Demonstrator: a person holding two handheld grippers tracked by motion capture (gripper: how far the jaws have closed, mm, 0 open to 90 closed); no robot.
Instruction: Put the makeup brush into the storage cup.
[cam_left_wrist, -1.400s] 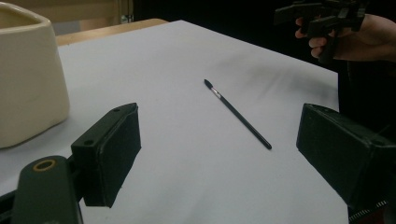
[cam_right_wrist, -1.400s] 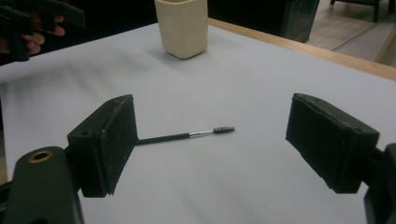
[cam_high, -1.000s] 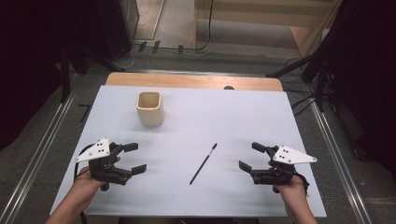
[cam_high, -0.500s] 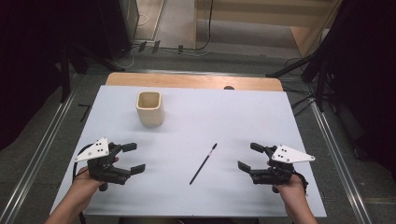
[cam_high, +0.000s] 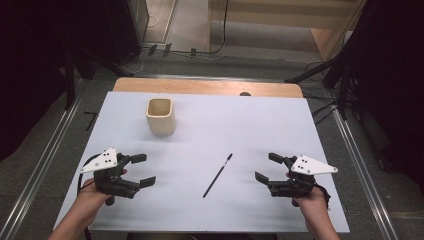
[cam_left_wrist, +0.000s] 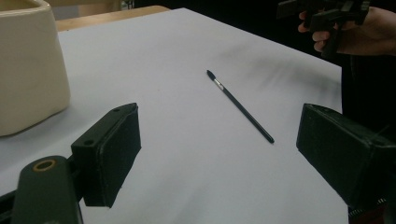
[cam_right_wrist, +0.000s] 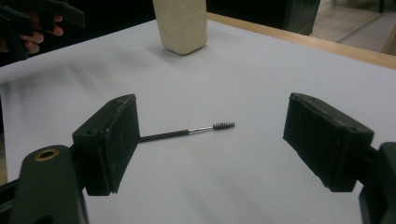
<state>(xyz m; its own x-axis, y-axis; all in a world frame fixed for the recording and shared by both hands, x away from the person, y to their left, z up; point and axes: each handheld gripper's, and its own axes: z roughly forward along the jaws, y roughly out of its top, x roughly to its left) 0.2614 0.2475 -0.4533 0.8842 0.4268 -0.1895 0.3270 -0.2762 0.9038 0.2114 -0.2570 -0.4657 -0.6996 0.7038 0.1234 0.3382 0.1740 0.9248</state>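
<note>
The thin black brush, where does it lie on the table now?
In the high view the brush lies flat on the white table, between the left gripper and the right gripper, nearer the person than the cream cup.

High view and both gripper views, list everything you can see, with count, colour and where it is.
Table: one, white top with a wooden strip along the far edge, centre of the high view.
Cup: one, cream, upright and open at the top, on the far left part of the table.
Brush: one, thin and black with a metal collar and a small bristled tip, lying flat near the middle of the table between the two grippers, tip pointing away from the person.
Floor rails: two, metal, along the left and right sides of the table.
Left gripper: one, black with a grey plate, near left of the table, fingers apart and empty.
Right gripper: one, black with a grey plate, near right, fingers apart and empty.
</note>
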